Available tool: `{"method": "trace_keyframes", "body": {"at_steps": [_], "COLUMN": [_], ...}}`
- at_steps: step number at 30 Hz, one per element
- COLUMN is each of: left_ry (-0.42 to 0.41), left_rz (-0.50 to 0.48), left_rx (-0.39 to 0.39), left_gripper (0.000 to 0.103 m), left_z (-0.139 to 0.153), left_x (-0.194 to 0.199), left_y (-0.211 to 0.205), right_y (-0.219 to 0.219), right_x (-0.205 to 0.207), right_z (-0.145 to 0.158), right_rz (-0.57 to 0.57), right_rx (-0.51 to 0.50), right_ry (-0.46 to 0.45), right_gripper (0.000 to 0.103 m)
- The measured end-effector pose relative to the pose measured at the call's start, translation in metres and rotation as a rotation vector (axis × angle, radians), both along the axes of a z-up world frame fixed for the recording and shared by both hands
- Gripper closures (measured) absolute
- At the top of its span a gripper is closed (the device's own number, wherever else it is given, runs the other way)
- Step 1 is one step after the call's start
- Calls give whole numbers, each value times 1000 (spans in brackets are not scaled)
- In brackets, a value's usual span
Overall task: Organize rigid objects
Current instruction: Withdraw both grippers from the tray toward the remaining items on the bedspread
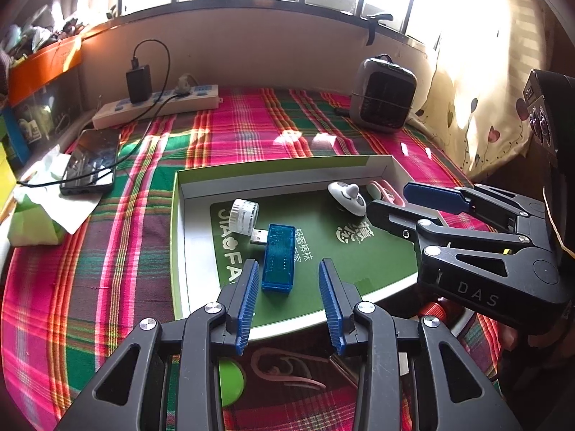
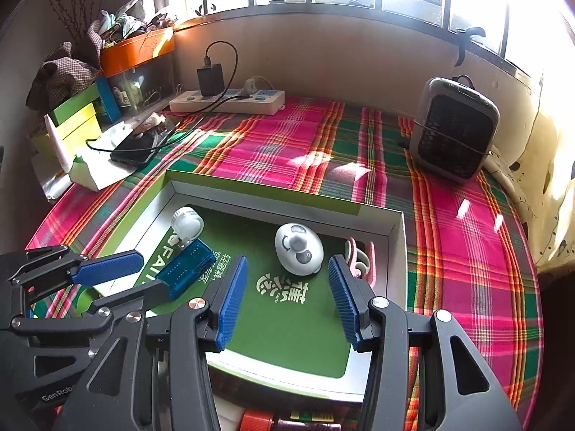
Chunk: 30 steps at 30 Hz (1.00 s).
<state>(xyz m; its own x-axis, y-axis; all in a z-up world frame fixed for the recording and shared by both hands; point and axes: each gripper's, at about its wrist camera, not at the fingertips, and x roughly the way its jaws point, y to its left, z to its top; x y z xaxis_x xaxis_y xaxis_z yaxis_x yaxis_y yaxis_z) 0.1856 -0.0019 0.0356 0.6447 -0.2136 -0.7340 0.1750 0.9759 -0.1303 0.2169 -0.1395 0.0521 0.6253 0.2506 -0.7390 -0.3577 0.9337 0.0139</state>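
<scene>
A home: plaid tablecloth, window-side heater (phone charging)

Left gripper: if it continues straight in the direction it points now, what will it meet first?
Most likely the blue USB device, which lies in the green box directly ahead of the left gripper, between the lines of its open fingers. The white roll is farther along. Depth is hard to judge in this fisheye view.

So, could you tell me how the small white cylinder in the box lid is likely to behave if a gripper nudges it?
The white cylinder lies on its side on the flat green box lid, so it would probably roll. It looks small and plastic, likely light and stiff. The blue USB device lies right beside it and might stop it.
</scene>
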Motion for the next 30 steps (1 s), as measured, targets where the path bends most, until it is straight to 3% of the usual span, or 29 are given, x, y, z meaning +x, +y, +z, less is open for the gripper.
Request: {"method": "trace_keyframes", "body": {"at_steps": [16, 30], "left_ry": [-30, -8], "left_rz": [62, 116], "left_rx": [-36, -83], "left_gripper": [69, 67], "left_z": [8, -5], "left_x": [-34, -53], "left_y": [30, 61], "right_y": [-35, -68], "right_x": [-44, -85], "right_z": [13, 0], "right_rz": [-69, -154], "right_rx": [41, 91], "right_ry": [-37, -5], "right_gripper": [55, 54]}}
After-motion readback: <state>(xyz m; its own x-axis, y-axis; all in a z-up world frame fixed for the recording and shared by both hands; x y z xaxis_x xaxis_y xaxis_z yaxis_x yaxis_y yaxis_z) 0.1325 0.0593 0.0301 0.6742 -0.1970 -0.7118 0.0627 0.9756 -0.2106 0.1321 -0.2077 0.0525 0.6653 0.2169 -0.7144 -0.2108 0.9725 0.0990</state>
